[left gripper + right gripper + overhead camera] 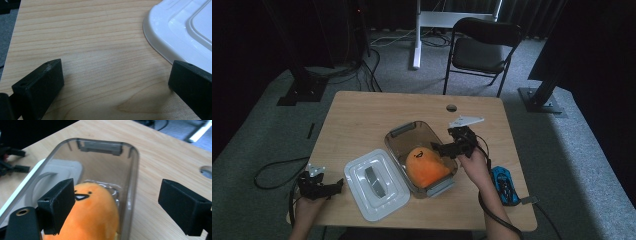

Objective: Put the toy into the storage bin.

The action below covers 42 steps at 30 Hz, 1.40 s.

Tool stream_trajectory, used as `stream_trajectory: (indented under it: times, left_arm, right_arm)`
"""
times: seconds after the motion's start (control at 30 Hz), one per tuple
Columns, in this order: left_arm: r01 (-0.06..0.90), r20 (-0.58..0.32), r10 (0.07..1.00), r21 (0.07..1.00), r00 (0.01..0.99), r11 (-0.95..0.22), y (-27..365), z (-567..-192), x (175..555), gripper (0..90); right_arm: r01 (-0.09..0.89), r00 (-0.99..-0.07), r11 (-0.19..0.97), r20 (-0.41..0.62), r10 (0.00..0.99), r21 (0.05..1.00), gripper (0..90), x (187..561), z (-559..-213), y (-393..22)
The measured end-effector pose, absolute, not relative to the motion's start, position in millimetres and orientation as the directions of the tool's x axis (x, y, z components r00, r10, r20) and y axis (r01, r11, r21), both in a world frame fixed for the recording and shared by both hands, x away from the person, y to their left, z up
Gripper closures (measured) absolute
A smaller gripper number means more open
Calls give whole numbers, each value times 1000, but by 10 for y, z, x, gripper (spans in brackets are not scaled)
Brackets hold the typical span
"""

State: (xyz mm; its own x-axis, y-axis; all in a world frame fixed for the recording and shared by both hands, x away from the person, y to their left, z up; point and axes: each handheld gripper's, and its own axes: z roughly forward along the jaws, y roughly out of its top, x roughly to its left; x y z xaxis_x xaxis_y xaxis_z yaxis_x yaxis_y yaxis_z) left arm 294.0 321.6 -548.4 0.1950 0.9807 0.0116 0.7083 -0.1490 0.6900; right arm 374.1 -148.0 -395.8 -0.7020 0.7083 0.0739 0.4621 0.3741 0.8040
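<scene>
At the table's near left edge the left gripper [337, 186] rests wide open over bare wood beside the white lid [376, 184]. Rightward, the orange plush [426, 166] lies inside the clear container [404, 131]; the right gripper [436, 148], jaws spread and empty, straddles its right rim.

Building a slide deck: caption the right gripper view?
Open right gripper above an orange plush toy inside a clear container.

Both claws black, blocky square jaws; grey three-cornered plate on top; black cable trailing.
</scene>
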Motion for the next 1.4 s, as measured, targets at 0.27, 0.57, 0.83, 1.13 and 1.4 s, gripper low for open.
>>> stream_trajectory:
  times: [0.27,0.57,0.83,1.13,1.4]
  left_arm:
    - [709,12,980,689,196,-151,3218,-5483,2939,3]
    - [709,11,981,690,195,-149,3217,-5483,2939,3]
    - [708,13,981,690,196,-150,3217,-5483,2940,3]
    - [707,12,981,692,194,-148,3216,-5485,2940,3]
    - [708,11,981,690,194,-148,3216,-5484,2940,3]
  right_arm:
    - [489,-618,322,62,783,811,107,3694,-3929,-1624]
    - [512,-590,321,55,805,797,107,3674,-3979,-1717]
    - [511,-578,310,53,814,802,108,3636,-4001,-1807]
    - [516,-538,290,42,842,806,110,3564,-4047,-1992]
    - [528,-495,269,34,868,806,110,3504,-4113,-2168]
